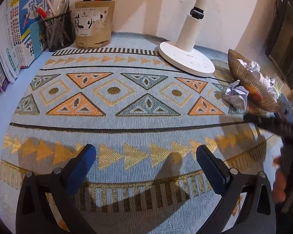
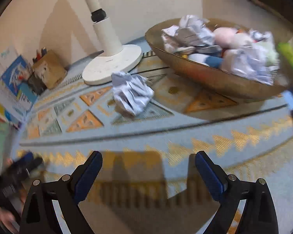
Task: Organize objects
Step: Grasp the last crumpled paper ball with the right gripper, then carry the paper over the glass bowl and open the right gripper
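Observation:
A crumpled white paper ball (image 2: 131,92) lies on the patterned mat, just left of a wide brown bowl (image 2: 205,76) that holds more crumpled paper and soft items. The ball (image 1: 236,95) and the bowl (image 1: 250,83) also show at the right in the left wrist view. My right gripper (image 2: 148,162) is open and empty, low over the mat, well short of the ball. My left gripper (image 1: 146,156) is open and empty over the mat's front part. The right gripper shows as a dark blur (image 1: 273,124) at the right edge of the left wrist view.
A white lamp base (image 1: 185,58) stands at the back by the wall. A mesh pen cup (image 1: 57,31) and a brown pen holder (image 1: 93,24) stand at the back left beside upright books (image 1: 15,35). The patterned mat (image 1: 127,105) covers the table.

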